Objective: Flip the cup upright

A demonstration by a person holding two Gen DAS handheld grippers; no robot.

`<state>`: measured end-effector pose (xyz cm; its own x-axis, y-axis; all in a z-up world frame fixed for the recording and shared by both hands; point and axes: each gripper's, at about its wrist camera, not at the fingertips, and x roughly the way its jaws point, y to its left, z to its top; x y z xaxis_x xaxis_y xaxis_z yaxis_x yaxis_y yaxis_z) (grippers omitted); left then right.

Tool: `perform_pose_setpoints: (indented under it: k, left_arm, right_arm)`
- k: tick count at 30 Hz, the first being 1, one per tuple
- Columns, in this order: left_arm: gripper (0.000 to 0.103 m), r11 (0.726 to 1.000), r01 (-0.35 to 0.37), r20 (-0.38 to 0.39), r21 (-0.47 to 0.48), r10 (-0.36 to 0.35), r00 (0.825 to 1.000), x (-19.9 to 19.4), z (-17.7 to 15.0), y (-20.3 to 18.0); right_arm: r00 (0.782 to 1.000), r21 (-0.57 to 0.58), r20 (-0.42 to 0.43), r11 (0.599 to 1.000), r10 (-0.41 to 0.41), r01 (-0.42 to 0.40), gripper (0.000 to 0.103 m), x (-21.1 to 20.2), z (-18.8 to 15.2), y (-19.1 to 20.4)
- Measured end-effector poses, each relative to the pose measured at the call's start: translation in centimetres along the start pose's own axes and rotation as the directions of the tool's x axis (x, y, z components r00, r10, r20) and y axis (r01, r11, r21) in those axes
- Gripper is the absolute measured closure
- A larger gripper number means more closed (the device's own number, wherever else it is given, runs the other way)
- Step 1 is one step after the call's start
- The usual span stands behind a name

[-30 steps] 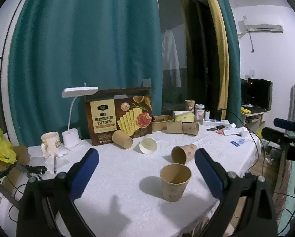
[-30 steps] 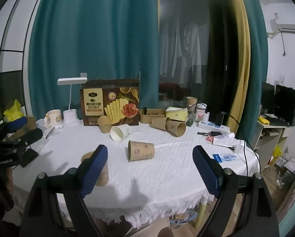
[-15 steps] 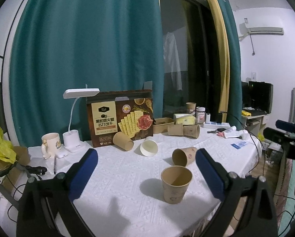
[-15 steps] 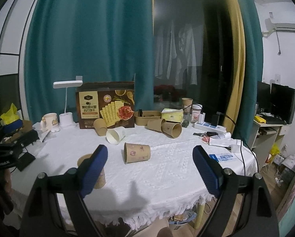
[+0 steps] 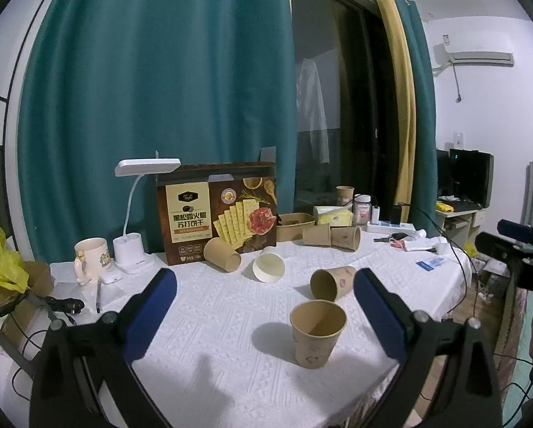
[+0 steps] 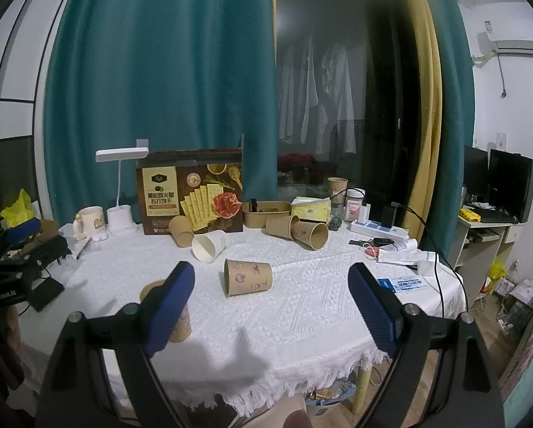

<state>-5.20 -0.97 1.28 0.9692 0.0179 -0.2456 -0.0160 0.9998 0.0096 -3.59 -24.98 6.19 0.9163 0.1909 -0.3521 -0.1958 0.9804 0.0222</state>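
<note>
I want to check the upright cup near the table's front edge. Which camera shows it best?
The left wrist view: the upright paper cup stands whole and unobstructed there. In the right wrist view, a right claw finger hides most of it.

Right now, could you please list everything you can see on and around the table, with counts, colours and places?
Upright paper cup: one, brown, near table edge.
Tipped paper cups: four brown, one mid-table, one by the box, two at the back; one white beside the box.
Far paper cup: one, brown, upright at the back.
Cracker box: one, brown, standing at the back.
Desk lamp: one, white, back left.
Mug: one, cream, left of the lamp.
Paper bowl: one, brown, right of the box.
Power strip: one, white, back right.
Tablecloth: one, white.
Curtain: teal, behind.
Left hand-held gripper: open, blue pads.
Right hand-held gripper: open, blue pads.
</note>
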Motion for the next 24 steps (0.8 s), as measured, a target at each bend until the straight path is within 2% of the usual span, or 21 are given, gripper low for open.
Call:
perform_pose_setpoints:
  k: [24]
  left_arm:
    - [0.004, 1.000, -0.009, 0.007, -0.012, 0.009, 1.000, -0.32, -0.13, 0.00]
  right_arm:
    - [1.000, -0.005, -0.001, 1.000, 0.004, -0.004, 0.017, 0.14, 0.01, 0.13]
